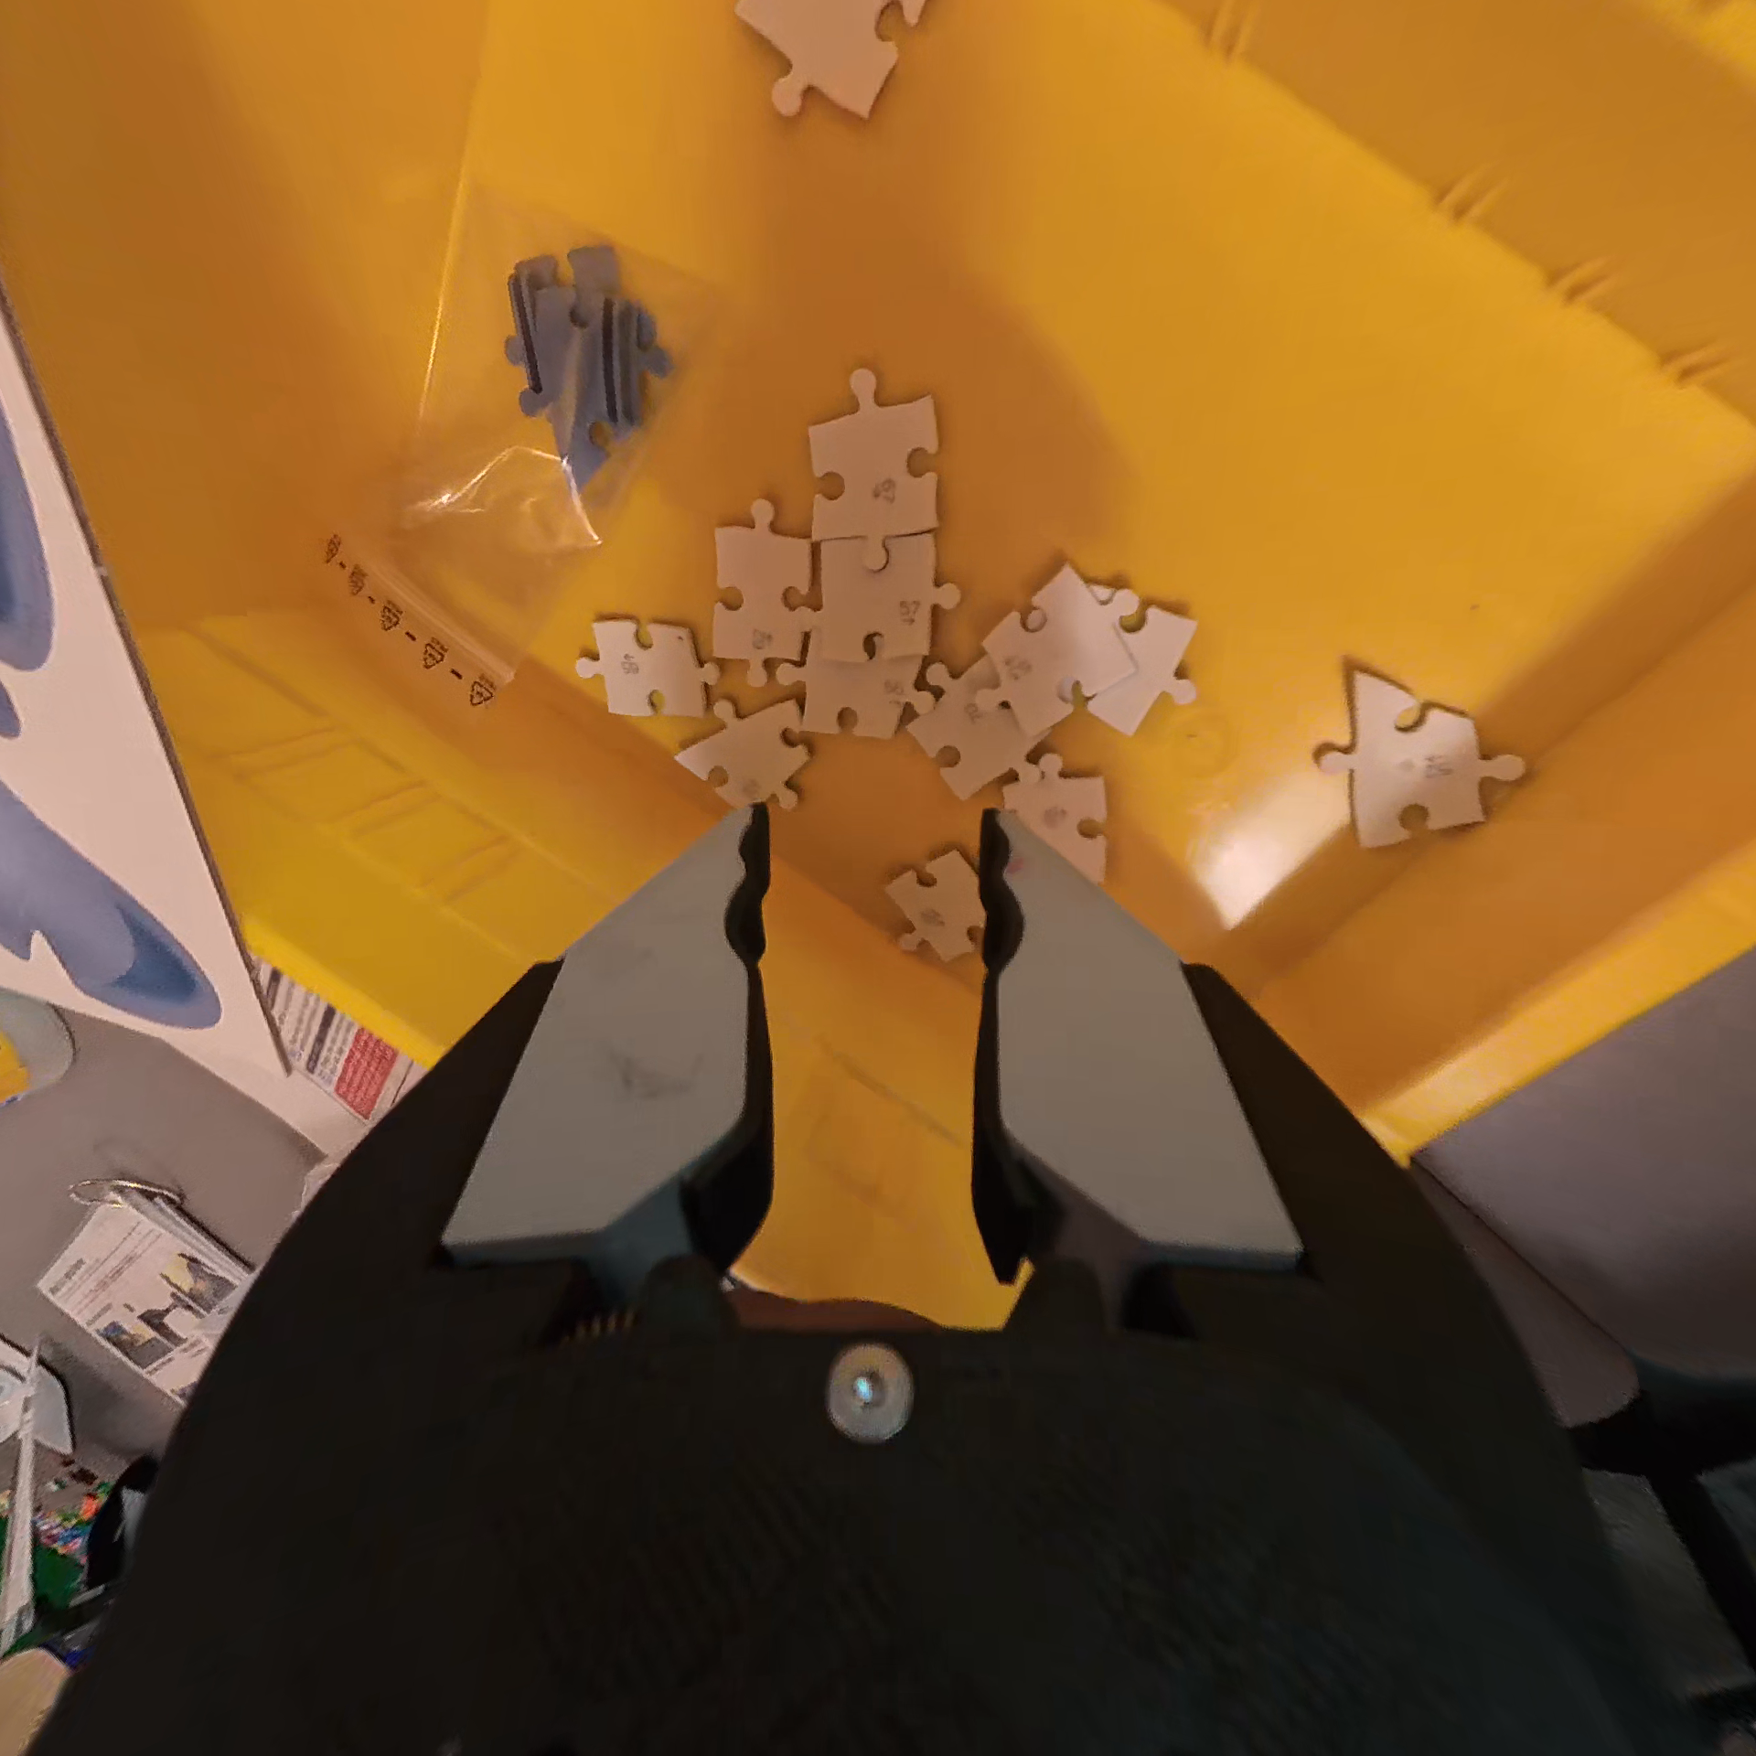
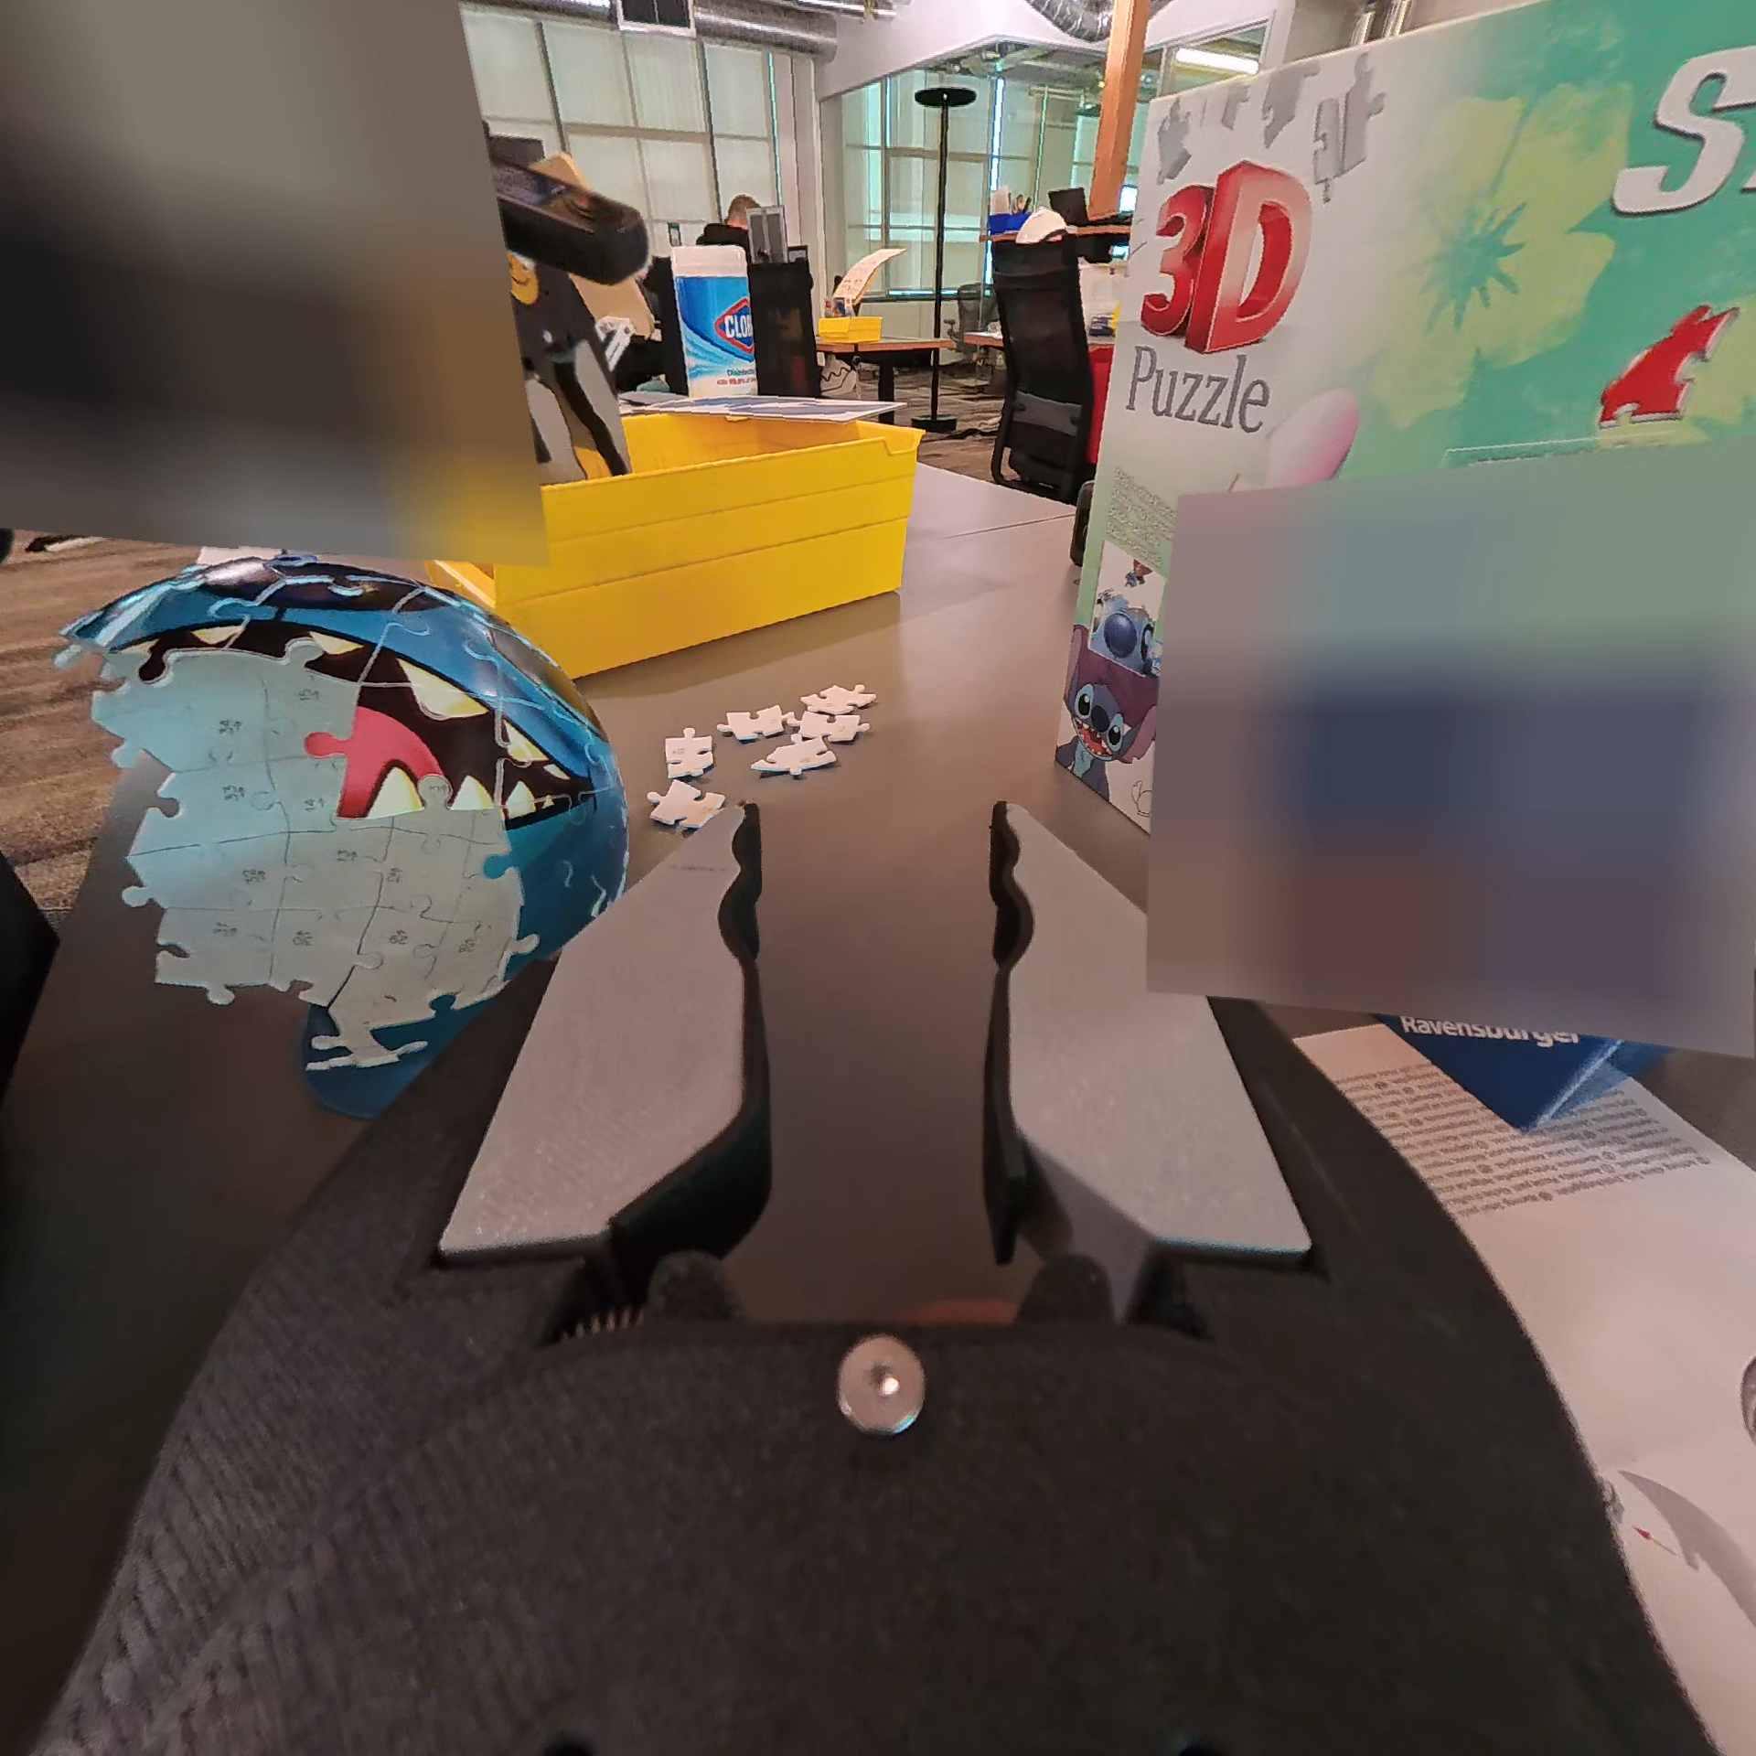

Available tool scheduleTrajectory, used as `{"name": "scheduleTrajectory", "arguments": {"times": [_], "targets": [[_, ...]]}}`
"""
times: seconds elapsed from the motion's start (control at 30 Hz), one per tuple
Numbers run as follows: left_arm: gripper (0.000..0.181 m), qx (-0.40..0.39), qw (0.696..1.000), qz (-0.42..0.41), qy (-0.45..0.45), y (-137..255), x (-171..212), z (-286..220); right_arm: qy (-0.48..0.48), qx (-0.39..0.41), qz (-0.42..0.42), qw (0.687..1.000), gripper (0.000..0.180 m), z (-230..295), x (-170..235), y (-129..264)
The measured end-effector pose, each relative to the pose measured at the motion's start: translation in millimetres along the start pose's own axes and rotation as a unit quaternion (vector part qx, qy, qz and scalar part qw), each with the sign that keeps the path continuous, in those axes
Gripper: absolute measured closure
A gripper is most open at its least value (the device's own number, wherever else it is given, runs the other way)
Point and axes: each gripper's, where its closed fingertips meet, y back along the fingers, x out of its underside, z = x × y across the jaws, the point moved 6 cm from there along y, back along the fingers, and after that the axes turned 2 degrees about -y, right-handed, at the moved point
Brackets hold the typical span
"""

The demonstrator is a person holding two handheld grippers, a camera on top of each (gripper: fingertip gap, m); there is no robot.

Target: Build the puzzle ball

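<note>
The puzzle ball does not show in the left wrist view; here the left gripper (image 1: 872,827) hangs over the floor of a yellow bin (image 1: 1235,333), jaws parted and empty. A heap of loose pieces (image 1: 879,627) lies face down just ahead of its tips, one single piece (image 1: 1416,770) lies toward the bin's right wall and another piece (image 1: 827,47) at the far edge. A clear bag of blue pieces (image 1: 580,371) rests toward the left wall.

In the right wrist view the puzzle ball (image 2: 352,808) stands on the bench near its left edge, an open shell, perhaps half built, with ragged unfinished rims. The right gripper (image 2: 872,827) is spread and holds nothing, low over bare bench. A small cluster of pieces (image 2: 760,751) lies just beyond its tips, between the ball and the puzzle box (image 2: 1330,333) at the right. The bin sits farther back, with the left gripper reaching into it.

Much remains, I judge: every loose piece has yet to be fitted.
</note>
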Motion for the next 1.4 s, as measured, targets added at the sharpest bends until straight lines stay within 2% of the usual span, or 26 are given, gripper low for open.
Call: {"name": "scheduleTrajectory", "arguments": {"times": [0.33, 0.53, 0.87, 1.0, 1.13, 1.4], "targets": [[0.138, -0.005, 0.999, -0.016, 0.032, 2, 2, 14, -0.006, 0.0, 0.001, 1.0, 0.134, -1, 0, 0], [0.139, -0.017, 1.0, 0.007, 0.023, -2, 5, 17, -0.007, 0.001, 0.001, 1.0, 0.134, -2, 0, 0], [0.142, -0.025, 0.999, -0.007, 0.032, 0, -2, 28, -0.009, 0.0, 0.0, 1.0, 0.134, -2, 0, 0], [0.146, -0.019, 0.998, -0.006, 0.058, -10, -13, 42, -0.009, 0.0, 0.0, 1.0, 0.134, -2, 0, 0], [0.145, 0.019, 0.995, -0.016, 0.095, -18, -23, 50, -0.011, -0.001, -0.001, 1.0, 0.134, -2, 0, 0], [0.143, 0.025, 0.996, -0.021, 0.08, -22, -25, 38, -0.013, -0.01, -0.003, 1.0, 0.133, -2, 0, -2]]}}
